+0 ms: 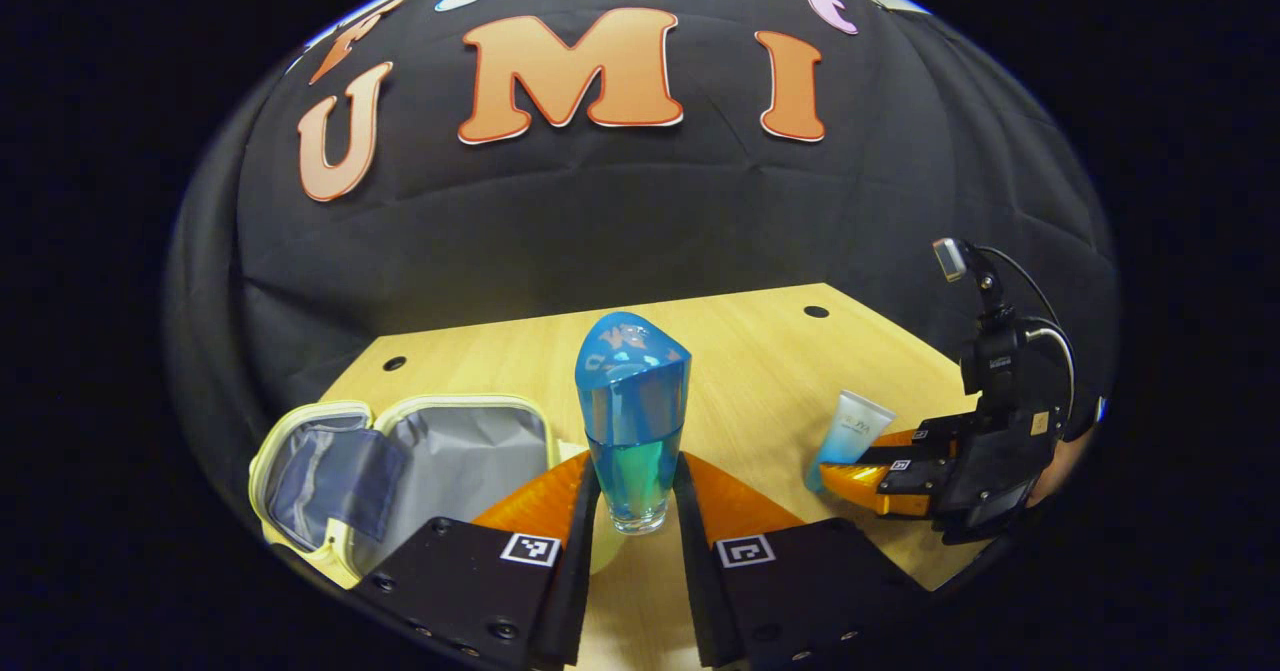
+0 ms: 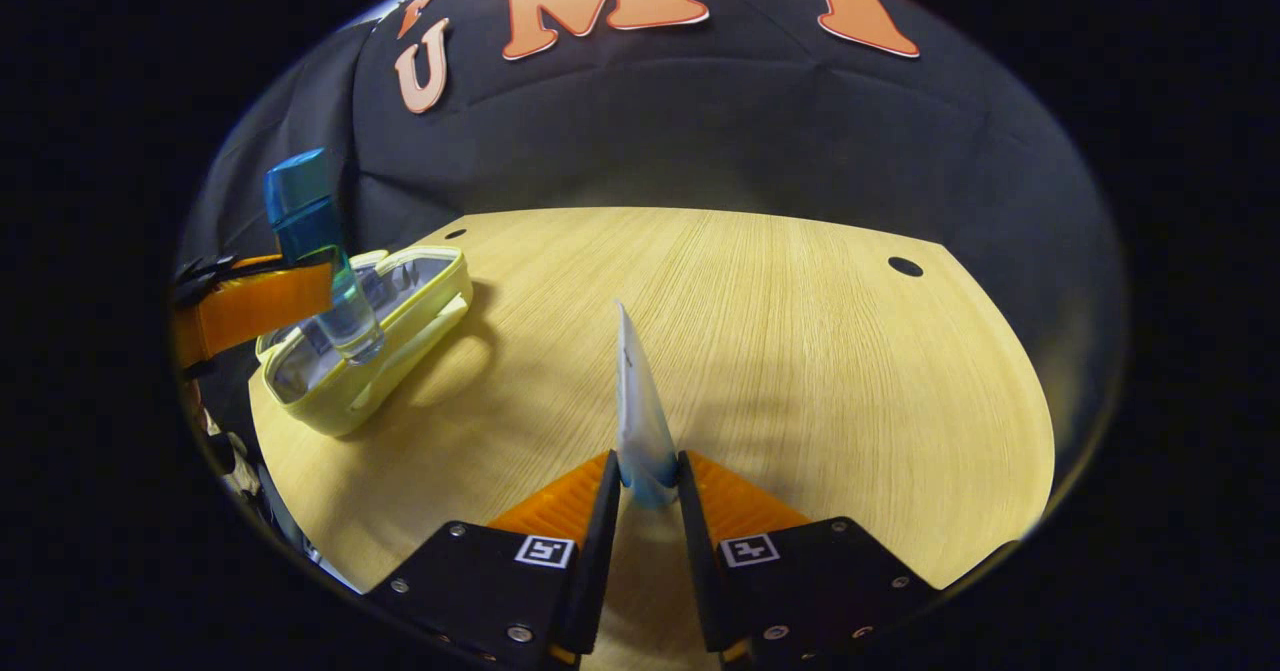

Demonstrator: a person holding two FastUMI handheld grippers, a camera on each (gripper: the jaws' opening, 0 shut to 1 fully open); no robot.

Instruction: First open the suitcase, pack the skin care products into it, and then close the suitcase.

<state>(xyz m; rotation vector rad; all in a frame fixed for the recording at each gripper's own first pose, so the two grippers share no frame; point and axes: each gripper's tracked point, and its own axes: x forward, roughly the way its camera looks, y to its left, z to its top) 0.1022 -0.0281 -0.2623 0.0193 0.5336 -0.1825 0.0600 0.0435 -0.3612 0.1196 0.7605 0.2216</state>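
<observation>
Left gripper [image 1: 634,496] fingers clamp the blue bottle [image 1: 632,416] beside the open suitcase [image 1: 400,471]; right gripper [image 2: 648,486] fingers pinch the tube [image 2: 640,411] over the bench [image 2: 800,351].

blue bottle [image 1: 632,421], pale yellow suitcase [image 1: 300,471], light wood table [image 2: 780,331]

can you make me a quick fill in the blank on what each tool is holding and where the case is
1. The left tool is shut on the ____ bottle, held upright.
2. The right tool is shut on a white and blue ____.
3. The yellow case lies ____ on the table, its grey lining showing.
4. The wooden table has round ____ near its far edge.

Missing words: blue; tube; open; holes
</observation>
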